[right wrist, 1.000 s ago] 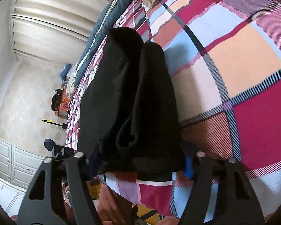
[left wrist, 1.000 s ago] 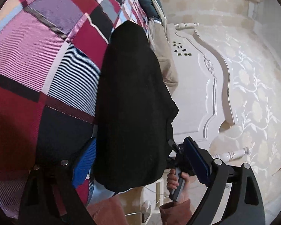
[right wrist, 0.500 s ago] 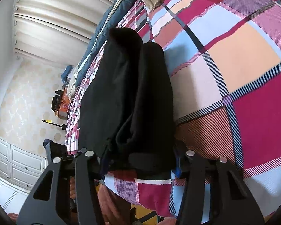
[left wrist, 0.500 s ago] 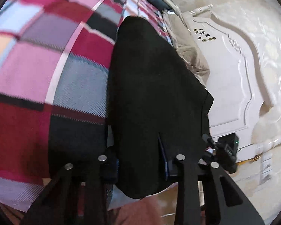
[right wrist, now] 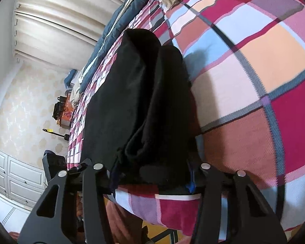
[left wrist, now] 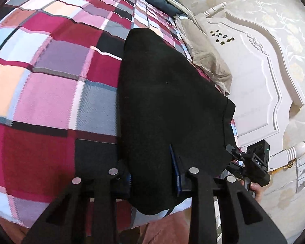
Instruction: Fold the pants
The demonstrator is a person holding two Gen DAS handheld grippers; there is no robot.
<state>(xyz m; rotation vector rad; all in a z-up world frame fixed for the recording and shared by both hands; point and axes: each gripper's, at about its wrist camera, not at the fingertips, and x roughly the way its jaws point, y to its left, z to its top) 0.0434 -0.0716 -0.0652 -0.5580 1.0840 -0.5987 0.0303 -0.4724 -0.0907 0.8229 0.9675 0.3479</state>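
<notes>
Plaid bedding (left wrist: 50,93) in red, pink, peach and grey squares covers the bed and fills most of both wrist views, with a white carved headboard (left wrist: 258,85) to the right of the left gripper's view and pleated curtains (right wrist: 57,14) beyond the far side of the bed in the right gripper's view. Black pants (left wrist: 166,101) lie lengthwise on the bedding, stretching straight ahead of both grippers; from the right gripper they (right wrist: 136,93) show as two thick layered folds side by side, plain and dark with a soft rounded far end. Their near end hangs just over the mattress edge. To the left of the left gripper the plaid lies bare and wide; a tan cloth (left wrist: 209,61) sits ahead and to its right, near the headboard. The left gripper (left wrist: 153,178) has its jaws partly closed with the pants' near end between the blue pads. The right gripper (right wrist: 152,172) likewise straddles the near hem, fabric bunched between its fingers.
</notes>
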